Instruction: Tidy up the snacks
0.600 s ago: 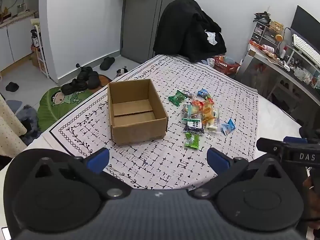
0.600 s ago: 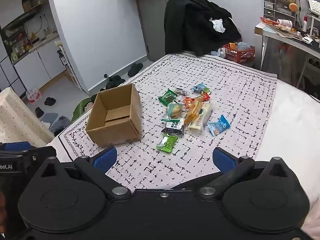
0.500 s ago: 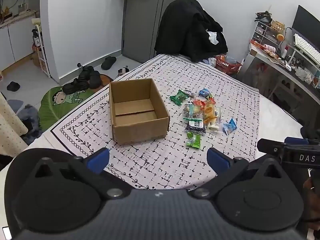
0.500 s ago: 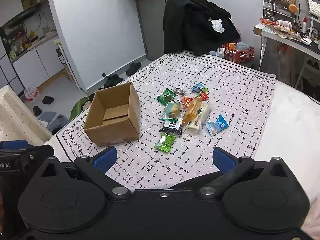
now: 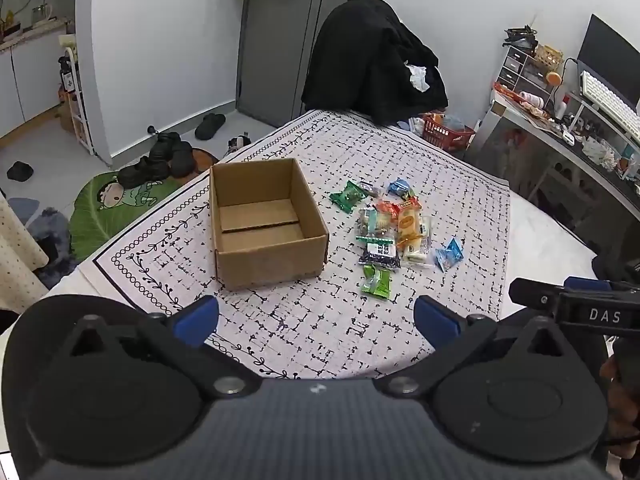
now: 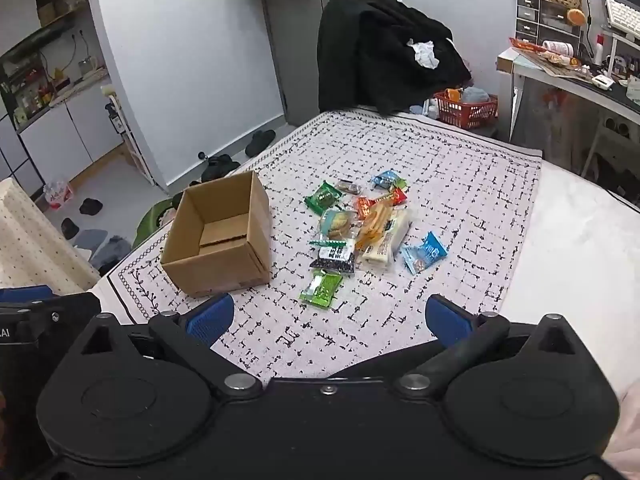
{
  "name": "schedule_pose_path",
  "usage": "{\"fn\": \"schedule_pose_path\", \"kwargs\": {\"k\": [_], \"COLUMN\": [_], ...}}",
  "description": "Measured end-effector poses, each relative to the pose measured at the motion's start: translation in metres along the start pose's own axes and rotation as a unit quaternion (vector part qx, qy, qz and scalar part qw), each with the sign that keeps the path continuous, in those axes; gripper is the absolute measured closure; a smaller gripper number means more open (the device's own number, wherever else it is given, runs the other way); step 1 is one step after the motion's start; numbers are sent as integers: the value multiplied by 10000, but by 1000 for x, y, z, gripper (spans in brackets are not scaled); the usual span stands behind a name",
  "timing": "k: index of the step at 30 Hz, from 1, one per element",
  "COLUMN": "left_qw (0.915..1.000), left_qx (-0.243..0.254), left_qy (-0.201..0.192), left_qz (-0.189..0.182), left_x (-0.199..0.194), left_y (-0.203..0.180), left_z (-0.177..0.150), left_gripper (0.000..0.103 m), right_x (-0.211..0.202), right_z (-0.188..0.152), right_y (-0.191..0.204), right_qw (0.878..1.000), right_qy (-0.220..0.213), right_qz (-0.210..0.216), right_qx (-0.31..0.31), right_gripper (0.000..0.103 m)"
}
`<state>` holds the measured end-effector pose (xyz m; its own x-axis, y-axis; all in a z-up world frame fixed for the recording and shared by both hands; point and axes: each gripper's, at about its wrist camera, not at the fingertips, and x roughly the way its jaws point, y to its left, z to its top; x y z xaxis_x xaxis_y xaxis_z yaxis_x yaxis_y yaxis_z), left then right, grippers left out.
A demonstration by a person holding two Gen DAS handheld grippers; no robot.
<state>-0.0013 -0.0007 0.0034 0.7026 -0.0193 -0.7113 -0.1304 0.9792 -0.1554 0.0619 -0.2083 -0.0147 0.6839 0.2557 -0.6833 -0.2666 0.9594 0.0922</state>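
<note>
Two claws, both spread wide and empty. I see the snack pile [image 6: 360, 228] ahead of my right gripper [image 6: 328, 316], nearest green packet [image 6: 322, 289] just beyond it, long axis running away. Cardboard box [image 5: 266, 222] sits ahead of my left gripper [image 5: 316, 316].

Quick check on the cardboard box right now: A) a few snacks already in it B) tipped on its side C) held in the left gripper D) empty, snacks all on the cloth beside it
D: the cardboard box stands upright with only its bare bottom flaps showing, and the snack packets lie in a loose cluster on the patterned cloth beside it.
</note>
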Motion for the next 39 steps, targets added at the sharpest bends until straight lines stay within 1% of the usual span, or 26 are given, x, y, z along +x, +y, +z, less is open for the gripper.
{"fn": "schedule_pose_path", "kwargs": {"k": [8,12,15,18,27,30,39], "left_qw": [10000,10000,10000,10000,10000,9998,9999], "left_qx": [61,55,53,33,51,104,61], "left_qy": [-57,-38,-50,-58,-60,-102,-101], "left_qz": [-28,17,47,71,43,110,88], "left_x": [-4,-4,-4,-5,-6,-6,-6], "left_y": [-7,-8,-7,-7,-8,-9,-9], "left_z": [-1,-2,-2,-2,-3,-3,-3], "left_gripper": [0,0,0,0,0,0,0], "right_x": [-2,-2,-3,-3,-3,-2,-3], "right_z": [0,-3,-3,-3,-4,-4,-3], "right_y": [-1,-1,-3,-4,-6,-6,-8], "right_qw": [10000,10000,10000,10000,10000,10000,10000], "right_qy": [-21,-44,-42,-55,-43,-27,-18], "right_qz": [17,9,80,-14,-7,-14,-15], "right_qx": [-42,-47,-9,-26,-5,-6,15], "right_gripper": [0,0,0,0,0,0,0]}}
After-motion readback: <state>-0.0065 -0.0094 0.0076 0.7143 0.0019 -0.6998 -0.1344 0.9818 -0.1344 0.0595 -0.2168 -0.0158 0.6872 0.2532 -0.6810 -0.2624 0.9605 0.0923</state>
